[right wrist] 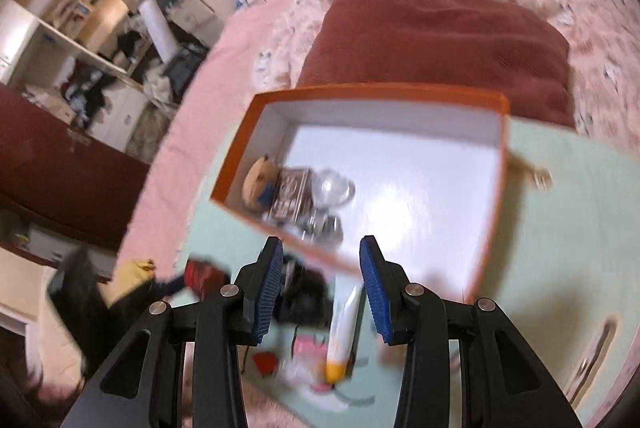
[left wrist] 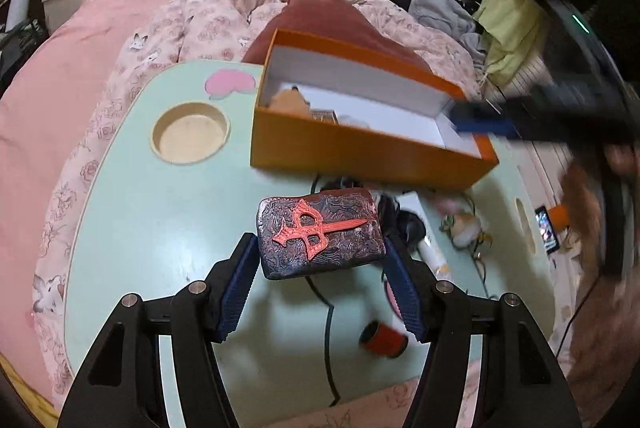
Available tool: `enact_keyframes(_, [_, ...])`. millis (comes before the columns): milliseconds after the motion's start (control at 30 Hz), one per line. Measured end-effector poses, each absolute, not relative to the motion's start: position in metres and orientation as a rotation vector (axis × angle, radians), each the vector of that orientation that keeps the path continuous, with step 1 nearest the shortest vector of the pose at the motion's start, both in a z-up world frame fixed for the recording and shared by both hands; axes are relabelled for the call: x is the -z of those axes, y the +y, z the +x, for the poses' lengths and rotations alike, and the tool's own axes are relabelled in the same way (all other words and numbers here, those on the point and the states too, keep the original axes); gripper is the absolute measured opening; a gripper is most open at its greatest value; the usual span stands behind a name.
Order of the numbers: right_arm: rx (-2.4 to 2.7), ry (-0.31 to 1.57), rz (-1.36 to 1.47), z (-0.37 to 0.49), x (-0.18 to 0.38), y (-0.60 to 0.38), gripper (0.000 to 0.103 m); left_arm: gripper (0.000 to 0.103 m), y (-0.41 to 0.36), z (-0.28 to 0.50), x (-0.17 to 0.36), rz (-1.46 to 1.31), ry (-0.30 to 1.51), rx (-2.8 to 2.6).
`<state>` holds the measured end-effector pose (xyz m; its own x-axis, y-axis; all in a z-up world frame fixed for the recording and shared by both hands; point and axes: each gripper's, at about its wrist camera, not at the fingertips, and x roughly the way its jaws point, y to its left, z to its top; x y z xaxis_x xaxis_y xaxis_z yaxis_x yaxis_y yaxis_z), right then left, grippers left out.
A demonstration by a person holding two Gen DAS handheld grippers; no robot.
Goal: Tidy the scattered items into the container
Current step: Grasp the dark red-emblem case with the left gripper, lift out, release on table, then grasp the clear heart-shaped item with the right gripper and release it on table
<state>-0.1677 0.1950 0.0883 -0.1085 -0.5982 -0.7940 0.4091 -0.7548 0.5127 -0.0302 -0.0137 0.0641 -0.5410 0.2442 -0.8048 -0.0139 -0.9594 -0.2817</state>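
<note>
- The left gripper has its jaws clamped on a dark patterned case with a red emblem on top, one blue pad against each short end.
- The case hangs above the pale green counter, short of the orange box.
- The right gripper has its jaws apart with nothing between the pads; in the left view it shows as a blurred dark shape at the box's far right corner.
- Below the right gripper lie a white tube with a yellow cap and a black tangle on the counter.
- The open box already holds a few small things in one corner, too blurred to name.
- A red spool lies near the counter's near edge.
- The counter stands on a bed with a pink sheet, and a dark red pillow lies behind the box.
</note>
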Motion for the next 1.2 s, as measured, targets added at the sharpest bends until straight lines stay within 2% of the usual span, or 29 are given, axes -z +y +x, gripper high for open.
enact_keyframes(100, [1.848,-0.153,1.577,-0.194,-0.071,0.164,0.039,0.063,-0.007,-0.028,-0.058,-1.449,-0.292,-2.610])
enact_keyframes(333, [1.800,0.059,1.674,-0.215,-0.040,0.116,0.039,0.063,-0.002,-0.027,-0.040,-1.479,-0.303,-2.529])
enact_keyframes(533, [1.815,0.173,1.696,-0.219,-0.029,0.101,0.039,0.063,0.007,-0.030,-0.034,-1.482,-0.243,-2.514])
enact_keyframes(767, [1.874,0.422,1.627,-0.203,-0.028,0.082,0.036,0.064,0.007,-0.033,-0.033,-1.485,-0.294,-2.501])
enact_keyframes(900, [1.890,0.386,1.625,-0.205,-0.029,0.086,0.036,0.064,-0.005,-0.032,-0.040,-1.459,-0.339,-2.535])
enact_keyframes(1000, [1.907,0.288,1.607,-0.206,-0.036,0.100,0.036,0.064,-0.014,-0.033,-0.045,-1.453,-0.348,-2.557])
enact_keyframes(1200, [1.958,0.092,1.460,-0.193,-0.088,0.151,0.036,0.063,-0.034,-0.042,-0.062,-1.421,-0.378,-2.597])
